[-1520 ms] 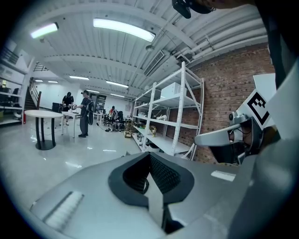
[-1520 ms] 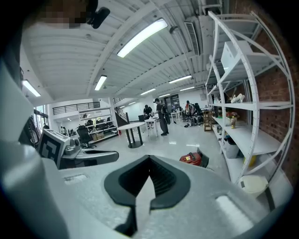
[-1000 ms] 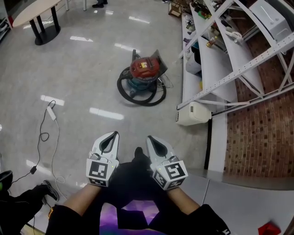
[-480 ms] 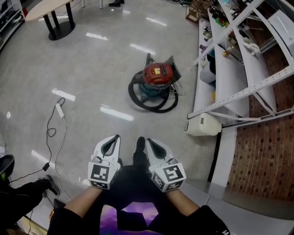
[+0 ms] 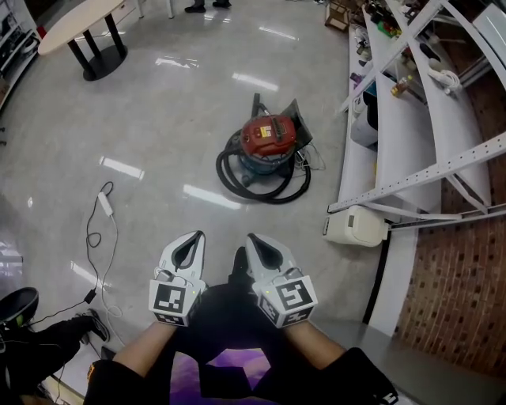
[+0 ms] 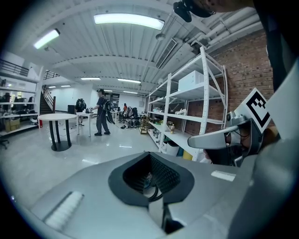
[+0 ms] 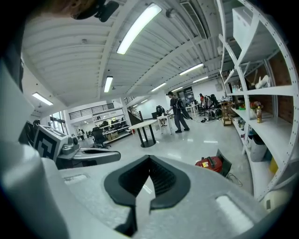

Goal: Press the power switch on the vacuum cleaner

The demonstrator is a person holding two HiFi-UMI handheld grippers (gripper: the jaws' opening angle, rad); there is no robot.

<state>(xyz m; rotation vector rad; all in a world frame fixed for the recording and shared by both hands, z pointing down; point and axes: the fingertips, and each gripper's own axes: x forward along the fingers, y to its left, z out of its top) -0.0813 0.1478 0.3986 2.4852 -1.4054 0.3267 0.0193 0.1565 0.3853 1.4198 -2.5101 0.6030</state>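
The vacuum cleaner [image 5: 267, 136] has a red top and a teal body, and stands on the shiny floor with its black hose [image 5: 261, 183] coiled around it. It is well ahead of both grippers, also showing small in the right gripper view [image 7: 212, 163]. My left gripper [image 5: 190, 244] and right gripper [image 5: 264, 247] are held side by side close to my body. Both are shut on nothing. In the left gripper view the jaws [image 6: 150, 168] meet along a seam, as they do in the right gripper view [image 7: 148, 173].
White shelving [image 5: 411, 103] runs along the right, with a white box [image 5: 356, 225] on the floor at its foot. A power strip and cord [image 5: 105, 204] lie at left. An oval table [image 5: 83, 24] stands far left. A person's leg [image 5: 47, 336] is at bottom left.
The view has moved forward and the vacuum cleaner now sits nearer and lower in the head view. Both grippers stay shut in the same place before my body.
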